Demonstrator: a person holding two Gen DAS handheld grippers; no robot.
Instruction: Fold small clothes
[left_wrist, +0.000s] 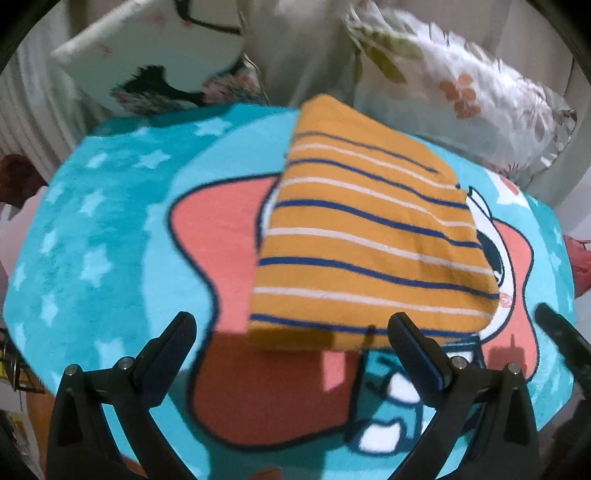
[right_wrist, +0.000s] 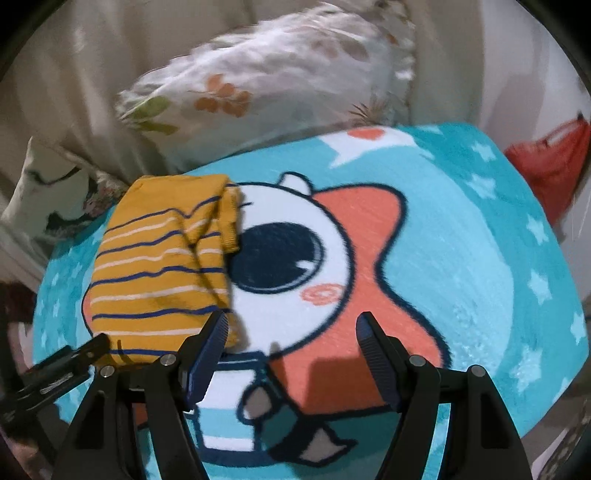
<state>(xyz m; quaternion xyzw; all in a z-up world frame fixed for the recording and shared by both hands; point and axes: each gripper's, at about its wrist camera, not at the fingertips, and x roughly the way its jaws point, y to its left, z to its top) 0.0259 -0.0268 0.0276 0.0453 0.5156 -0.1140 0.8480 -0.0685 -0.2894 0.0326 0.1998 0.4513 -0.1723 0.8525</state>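
A small mustard-yellow garment (left_wrist: 365, 243) with blue and white stripes lies folded into a rough rectangle on a turquoise cartoon blanket (left_wrist: 110, 240). My left gripper (left_wrist: 291, 332) stands open just in front of the garment's near edge, nothing between its fingers. In the right wrist view the same garment (right_wrist: 162, 266) lies at the left, a folded sleeve on top. My right gripper (right_wrist: 291, 332) is open over the bare blanket (right_wrist: 461, 258), to the right of the garment, holding nothing. The left gripper's finger (right_wrist: 62, 369) shows at the lower left there.
Floral pillows (left_wrist: 461, 85) and a white printed cushion (left_wrist: 147, 55) lie behind the blanket against a pale backrest. A red cloth (right_wrist: 550, 162) sits off the blanket's right side. The other gripper's black finger (left_wrist: 565, 339) pokes in at the right edge.
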